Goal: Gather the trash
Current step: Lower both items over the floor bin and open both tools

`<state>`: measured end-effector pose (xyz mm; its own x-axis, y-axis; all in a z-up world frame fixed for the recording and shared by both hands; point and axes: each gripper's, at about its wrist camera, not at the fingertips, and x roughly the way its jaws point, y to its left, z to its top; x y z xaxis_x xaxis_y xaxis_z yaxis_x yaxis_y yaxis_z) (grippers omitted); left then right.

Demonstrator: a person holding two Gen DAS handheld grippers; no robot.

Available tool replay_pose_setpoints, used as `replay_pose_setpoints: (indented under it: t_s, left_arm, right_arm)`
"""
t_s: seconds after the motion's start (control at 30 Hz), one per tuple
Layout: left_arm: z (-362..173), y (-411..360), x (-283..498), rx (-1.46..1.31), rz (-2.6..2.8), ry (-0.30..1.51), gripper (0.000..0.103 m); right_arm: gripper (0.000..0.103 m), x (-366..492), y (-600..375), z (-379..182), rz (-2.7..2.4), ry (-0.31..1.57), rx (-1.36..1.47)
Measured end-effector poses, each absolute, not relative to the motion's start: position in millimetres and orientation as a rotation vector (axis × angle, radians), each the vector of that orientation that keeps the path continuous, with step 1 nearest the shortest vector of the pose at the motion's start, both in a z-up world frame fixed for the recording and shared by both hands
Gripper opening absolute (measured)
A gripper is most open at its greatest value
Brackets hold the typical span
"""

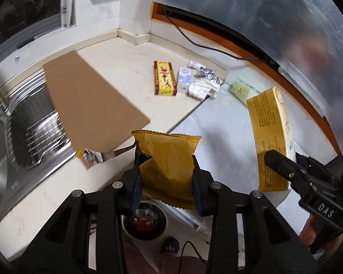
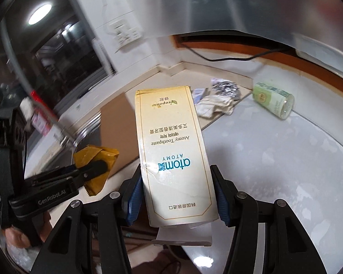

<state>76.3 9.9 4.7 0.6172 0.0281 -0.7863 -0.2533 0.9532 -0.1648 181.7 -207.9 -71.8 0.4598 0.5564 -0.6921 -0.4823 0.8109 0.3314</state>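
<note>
My left gripper is shut on a crumpled yellow snack wrapper and holds it above the counter's front edge; the wrapper also shows in the right wrist view. My right gripper is shut on a long Atomy toothpaste box, which appears at the right of the left wrist view. On the counter lie a red-yellow box, a small white carton, crumpled foil, white tissue and a green packet. A trash bin shows below the left gripper.
A brown cardboard sheet overlaps the steel sink at left. A torn wrapper scrap lies by the cardboard's near corner. A black cable runs along the back wall. The green packet also shows in the right wrist view.
</note>
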Motion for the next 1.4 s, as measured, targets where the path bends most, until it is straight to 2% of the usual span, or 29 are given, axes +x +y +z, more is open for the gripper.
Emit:
replay_pose_setpoints:
  t_s: [0.5, 0.73, 1.07, 1.4]
  left_arm:
    - [-37.1, 30.9, -0.3, -0.258, 0.204, 1.004, 0.032]
    - [-69.7, 45.7, -21.7, -0.234, 0.160, 1.068, 0.032]
    - [-188.1, 50.0, -43.7, -0.248, 0.044, 1.253, 0.032]
    - [-347.7, 54.4, -31.6, -0.287, 0.021, 1.370, 0.032]
  right_arm:
    - [0.054, 82.1, -153.4, -103.7, 0.759, 0.933, -0.078]
    - [0.054, 60.9, -123.5, -135.2, 0.744, 1.035, -0.094]
    - [0.054, 23.6, -98.4, -249.9, 0.651, 1.224, -0.120]
    - [0.055, 19.2, -91.3, -427.9, 0.523, 1.411, -0.105]
